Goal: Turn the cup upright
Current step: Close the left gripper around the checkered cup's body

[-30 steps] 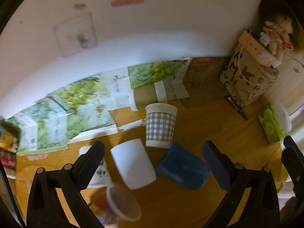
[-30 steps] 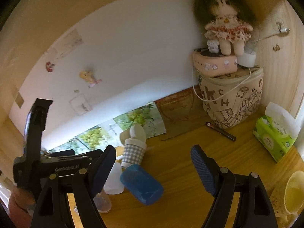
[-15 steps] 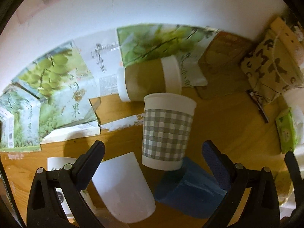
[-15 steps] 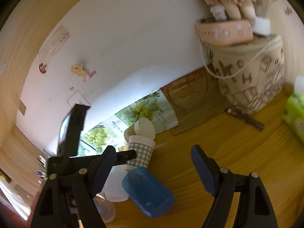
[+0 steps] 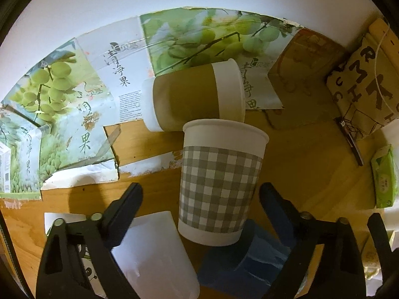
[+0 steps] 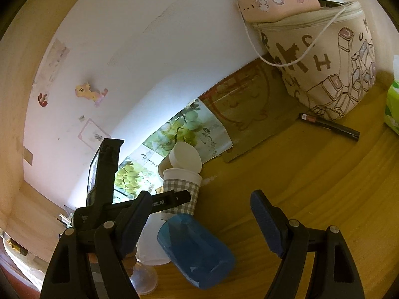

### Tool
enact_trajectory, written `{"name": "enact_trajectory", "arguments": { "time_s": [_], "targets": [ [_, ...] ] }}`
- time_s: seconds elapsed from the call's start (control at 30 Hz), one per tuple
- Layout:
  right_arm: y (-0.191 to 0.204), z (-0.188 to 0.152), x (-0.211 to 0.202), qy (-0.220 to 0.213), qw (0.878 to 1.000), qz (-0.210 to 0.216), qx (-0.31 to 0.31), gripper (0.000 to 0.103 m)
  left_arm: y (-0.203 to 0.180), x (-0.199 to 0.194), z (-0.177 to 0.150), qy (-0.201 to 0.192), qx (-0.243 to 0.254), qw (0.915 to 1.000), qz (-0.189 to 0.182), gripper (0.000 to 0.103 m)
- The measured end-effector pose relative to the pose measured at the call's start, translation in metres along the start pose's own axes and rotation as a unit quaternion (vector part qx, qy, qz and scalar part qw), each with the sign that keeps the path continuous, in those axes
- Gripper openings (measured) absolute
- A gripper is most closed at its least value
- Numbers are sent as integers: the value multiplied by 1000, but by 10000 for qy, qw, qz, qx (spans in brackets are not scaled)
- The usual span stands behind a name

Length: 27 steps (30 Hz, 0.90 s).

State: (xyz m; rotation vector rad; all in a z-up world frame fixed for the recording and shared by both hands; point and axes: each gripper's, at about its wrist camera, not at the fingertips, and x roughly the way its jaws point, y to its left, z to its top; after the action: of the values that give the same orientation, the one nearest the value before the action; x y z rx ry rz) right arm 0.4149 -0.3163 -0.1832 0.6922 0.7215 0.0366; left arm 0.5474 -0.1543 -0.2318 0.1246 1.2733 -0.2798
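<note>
A grey checked paper cup stands upside down on the wooden desk, its base uppermost; it also shows in the right wrist view. My left gripper is open, its fingers on either side of the cup's lower half, not touching. A brown cup lies on its side just behind it. A blue cup lies on its side in front. My right gripper is open and empty, above the blue cup.
A white cup lies under my left finger, and a clear plastic cup lies nearby. Grape-printed cartons line the back wall. A printed fabric bag, a black pen and a green tissue pack are at the right.
My left gripper has moved forward and down until its open fingers straddle the checked cup. My right gripper has tilted down a little and stayed open.
</note>
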Motion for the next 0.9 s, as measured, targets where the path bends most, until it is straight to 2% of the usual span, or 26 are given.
{"name": "enact_trajectory", "arguments": {
  "time_s": [0.2, 0.5, 0.9],
  "targets": [
    [-6, 1, -8, -49, 10000, -51, 53, 82, -16, 9, 9, 144, -26, 9998, -123, 66],
    [-9, 1, -16, -108, 9999, -132, 22, 82, -21, 4, 7, 86, 3, 9998, -181, 65],
    [12, 2, -44, -183, 9996, -2, -213, 82, -24, -65, 0, -312, 220, 9989, -282, 64]
  ]
}}
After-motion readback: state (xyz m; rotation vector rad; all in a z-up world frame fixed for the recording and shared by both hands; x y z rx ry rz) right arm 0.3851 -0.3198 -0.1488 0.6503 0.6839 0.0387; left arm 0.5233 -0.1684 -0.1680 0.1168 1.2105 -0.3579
